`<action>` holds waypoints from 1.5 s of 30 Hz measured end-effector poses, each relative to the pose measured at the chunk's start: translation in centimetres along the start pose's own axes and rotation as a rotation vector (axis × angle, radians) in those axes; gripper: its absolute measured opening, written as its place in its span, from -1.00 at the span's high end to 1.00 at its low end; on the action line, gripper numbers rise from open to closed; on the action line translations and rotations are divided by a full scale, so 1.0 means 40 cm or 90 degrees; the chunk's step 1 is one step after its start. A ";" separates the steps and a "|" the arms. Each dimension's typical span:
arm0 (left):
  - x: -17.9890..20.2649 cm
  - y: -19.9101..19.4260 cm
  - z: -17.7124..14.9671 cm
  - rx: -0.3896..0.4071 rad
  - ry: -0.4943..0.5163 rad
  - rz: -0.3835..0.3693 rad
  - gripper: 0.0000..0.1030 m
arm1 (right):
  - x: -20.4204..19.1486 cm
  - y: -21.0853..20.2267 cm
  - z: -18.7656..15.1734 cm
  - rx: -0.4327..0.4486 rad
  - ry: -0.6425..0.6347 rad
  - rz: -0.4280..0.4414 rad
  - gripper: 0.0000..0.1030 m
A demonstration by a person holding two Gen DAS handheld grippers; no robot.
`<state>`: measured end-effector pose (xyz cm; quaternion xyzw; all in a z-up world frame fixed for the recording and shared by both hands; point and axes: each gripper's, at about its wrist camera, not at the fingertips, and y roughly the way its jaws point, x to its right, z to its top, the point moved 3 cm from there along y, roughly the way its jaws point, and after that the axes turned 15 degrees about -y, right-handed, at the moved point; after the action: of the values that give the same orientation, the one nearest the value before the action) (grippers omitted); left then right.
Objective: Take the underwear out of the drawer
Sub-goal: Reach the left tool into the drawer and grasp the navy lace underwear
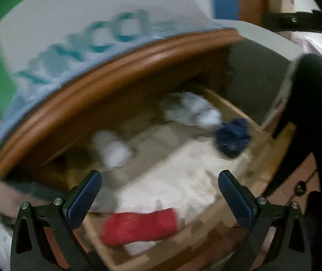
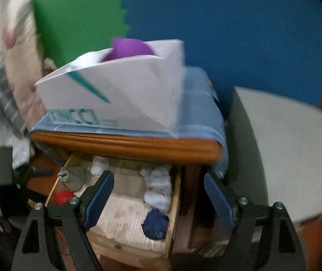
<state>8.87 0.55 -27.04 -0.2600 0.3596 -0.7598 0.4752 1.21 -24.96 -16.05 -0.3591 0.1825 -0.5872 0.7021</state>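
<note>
Both grippers hang above an open wooden drawer [image 1: 262, 164], jaws spread wide and holding nothing. Ahead of the left gripper [image 1: 159, 195], close to its fingertips, lies a red rolled garment [image 1: 138, 228] on a pale folded cloth [image 1: 183, 169]; farther ahead and to its right sits a navy bundle [image 1: 232, 137], with whitish bundles [image 1: 192, 110] beyond. The blur leaves it unclear which pieces are underwear. Between the fingers of the right gripper [image 2: 158, 199] the same navy bundle [image 2: 155, 224] rests against the drawer's right wall. Above the drawer, a white box [image 2: 120, 94] stands on the cabinet top [image 2: 127, 144].
</note>
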 end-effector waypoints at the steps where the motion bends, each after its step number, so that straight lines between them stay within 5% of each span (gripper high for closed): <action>1: 0.027 0.011 0.006 0.004 0.012 -0.006 -0.98 | 0.025 -0.003 -0.008 0.005 0.031 0.008 -0.64; 6: 0.162 0.083 0.050 0.011 0.108 -0.031 -0.98 | 0.100 -0.026 -0.026 0.053 0.118 0.048 -0.64; 12: 0.251 0.179 0.094 -0.112 0.125 -0.163 -0.95 | 0.112 -0.006 -0.038 0.044 0.135 0.058 -0.64; 20: 0.336 0.312 0.116 -0.219 0.209 -0.154 -0.64 | 0.129 -0.010 -0.044 0.057 0.172 0.076 -0.64; 30: 0.370 0.352 0.130 -0.268 0.205 -0.195 -0.61 | 0.133 -0.017 -0.050 0.062 0.172 0.081 -0.64; 34: 0.348 0.343 0.136 -0.239 0.230 -0.171 -0.34 | 0.131 -0.016 -0.050 0.062 0.172 0.082 -0.64; 42: 0.431 0.408 0.085 -0.283 0.326 -0.152 -0.05 | 0.107 -0.010 -0.042 0.053 0.141 0.075 -0.64; 44: 0.427 0.421 0.077 -0.311 0.313 -0.162 0.53 | 0.114 -0.011 -0.044 0.054 0.150 0.076 -0.64; 45: 0.425 0.420 0.080 -0.315 0.301 -0.161 0.53 | 0.118 -0.011 -0.045 0.055 0.155 0.079 -0.64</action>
<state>13.20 -20.72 -37.53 -0.2267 0.5973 -0.7418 0.2039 0.84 -30.01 -16.16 -0.2427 0.2625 -0.5892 0.7246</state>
